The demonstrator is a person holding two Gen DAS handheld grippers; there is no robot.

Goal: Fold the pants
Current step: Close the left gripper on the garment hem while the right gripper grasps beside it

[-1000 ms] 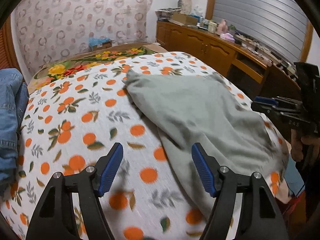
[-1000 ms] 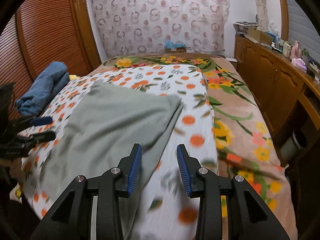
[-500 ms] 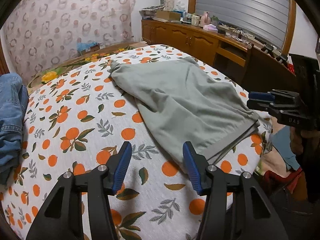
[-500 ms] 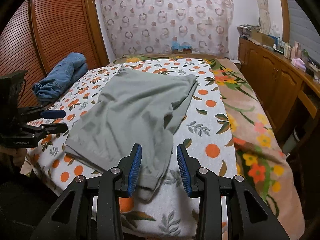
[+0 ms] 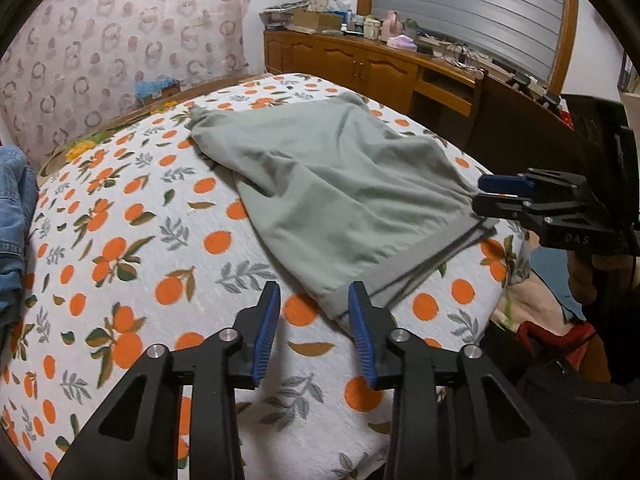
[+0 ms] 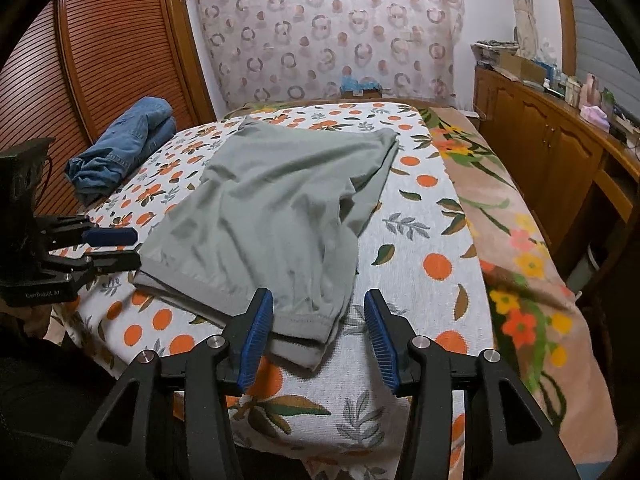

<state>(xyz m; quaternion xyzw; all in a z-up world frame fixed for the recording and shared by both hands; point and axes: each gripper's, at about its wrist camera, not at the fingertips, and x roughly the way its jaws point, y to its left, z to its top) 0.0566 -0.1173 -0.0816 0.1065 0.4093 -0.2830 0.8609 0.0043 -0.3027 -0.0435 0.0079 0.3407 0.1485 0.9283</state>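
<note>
Grey-green knit, soft and limp: the pants (image 6: 276,216) lie flat on the bed (image 6: 416,248), already doubled, with the banded hem nearest me and the far end toward the patterned wall. By the look of the cloth, I judge them light, floppy and not slippery; they should drape and sag wherever unsupported, so both hem corners want lifting together.

My right claw (image 6: 318,330) hovers at the pants' near right corner, its jaws apart and just widened; the hem corner sits between the blue pads, but they do not press it. My left claw (image 5: 314,330) is at the near left corner, jaws apart though just narrowed, with the corner just inside the right pad and no grip that I can see.

The ribbed hem band looks like the best hold: thicker, stacked layers, less likely to slip than the thin middle. I would pinch both layers at each corner.

A heap of jeans (image 6: 120,148) lies left of the pants, well apart.
</note>
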